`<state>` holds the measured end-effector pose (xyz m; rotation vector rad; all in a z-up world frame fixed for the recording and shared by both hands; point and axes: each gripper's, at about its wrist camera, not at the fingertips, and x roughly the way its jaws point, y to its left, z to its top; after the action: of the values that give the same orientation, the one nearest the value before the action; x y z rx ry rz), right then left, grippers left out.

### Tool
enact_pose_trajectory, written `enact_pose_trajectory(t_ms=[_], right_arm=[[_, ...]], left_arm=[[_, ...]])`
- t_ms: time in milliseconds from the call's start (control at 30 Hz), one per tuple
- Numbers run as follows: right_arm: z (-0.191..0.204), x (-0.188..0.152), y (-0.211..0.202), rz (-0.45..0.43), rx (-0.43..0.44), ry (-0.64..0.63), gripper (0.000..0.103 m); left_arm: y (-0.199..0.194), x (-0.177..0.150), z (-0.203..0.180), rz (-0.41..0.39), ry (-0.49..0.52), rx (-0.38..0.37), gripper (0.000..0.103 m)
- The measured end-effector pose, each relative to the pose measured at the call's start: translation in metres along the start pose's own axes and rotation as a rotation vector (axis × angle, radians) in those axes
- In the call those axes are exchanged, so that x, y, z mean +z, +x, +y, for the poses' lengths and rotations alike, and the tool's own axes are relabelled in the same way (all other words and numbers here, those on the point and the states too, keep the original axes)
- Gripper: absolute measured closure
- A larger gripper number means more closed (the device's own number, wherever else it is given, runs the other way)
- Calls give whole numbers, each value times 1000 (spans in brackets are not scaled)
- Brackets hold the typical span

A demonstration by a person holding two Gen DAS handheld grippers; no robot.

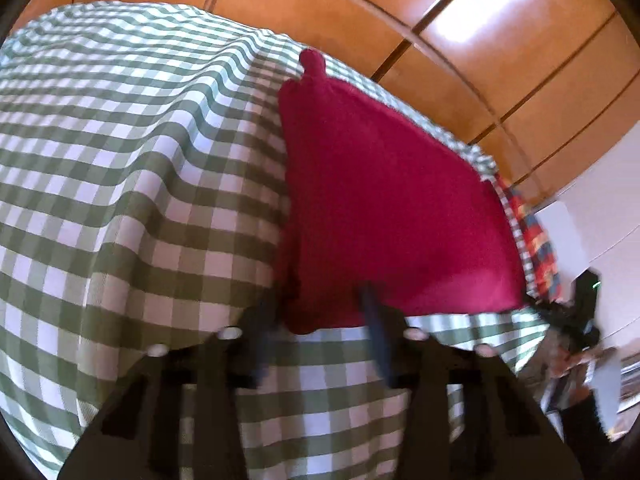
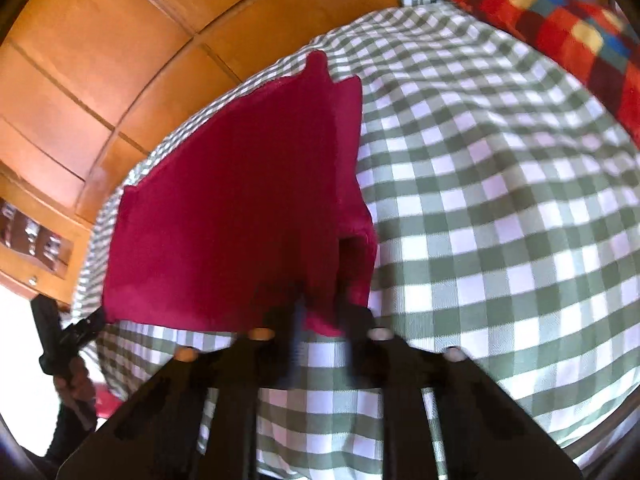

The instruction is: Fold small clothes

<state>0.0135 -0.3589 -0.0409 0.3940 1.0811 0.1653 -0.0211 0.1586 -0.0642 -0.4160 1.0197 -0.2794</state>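
Evidently, in the left wrist view the left tongs (image 1: 320, 316) straddle the near corner of the red garment (image 1: 392, 200) lying on the checked table (image 1: 120, 168); released, nothing pinched. From the right wrist view, the right tongs (image 2: 320, 316) meet the garment's other near corner, seemingly not clamped. Bite both corners squarely before lifting, keeping the hem taut.

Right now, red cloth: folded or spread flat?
Partly folded. The red cloth lies on the checked cover, and the right wrist view shows one side strip doubled over along its right edge. Further folds: cannot tell.
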Motion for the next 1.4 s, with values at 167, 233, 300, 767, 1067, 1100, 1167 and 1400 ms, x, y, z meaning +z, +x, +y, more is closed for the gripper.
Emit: enact_pose_trajectory(t_ms=[167, 233, 300, 767, 1067, 1100, 1167, 1400], right_arm=[[12, 8, -28, -56, -53, -100, 97], [2, 2, -7, 2, -131, -114, 97], [-11, -6, 13, 41, -151, -89, 97], [51, 11, -22, -137, -234, -212, 45], [159, 18, 45, -93, -109, -431, 45], [165, 17, 49, -85, -101, -439, 45], [175, 11, 57, -68, -78, -455, 45], [177, -4, 76, -52, -96, -481, 43]], left_arm=[[-2, 5, -7, -3, 69, 79, 94], [3, 3, -9, 15, 114, 116, 94], [10, -2, -6, 28, 119, 126, 94], [-34, 13, -28, -157, 96, 286, 72], [-14, 26, -63, -184, 163, 417, 59], [-13, 26, -65, -187, 171, 430, 56], [-11, 25, -67, -188, 181, 448, 54], [-8, 20, -61, -164, 160, 452, 54]])
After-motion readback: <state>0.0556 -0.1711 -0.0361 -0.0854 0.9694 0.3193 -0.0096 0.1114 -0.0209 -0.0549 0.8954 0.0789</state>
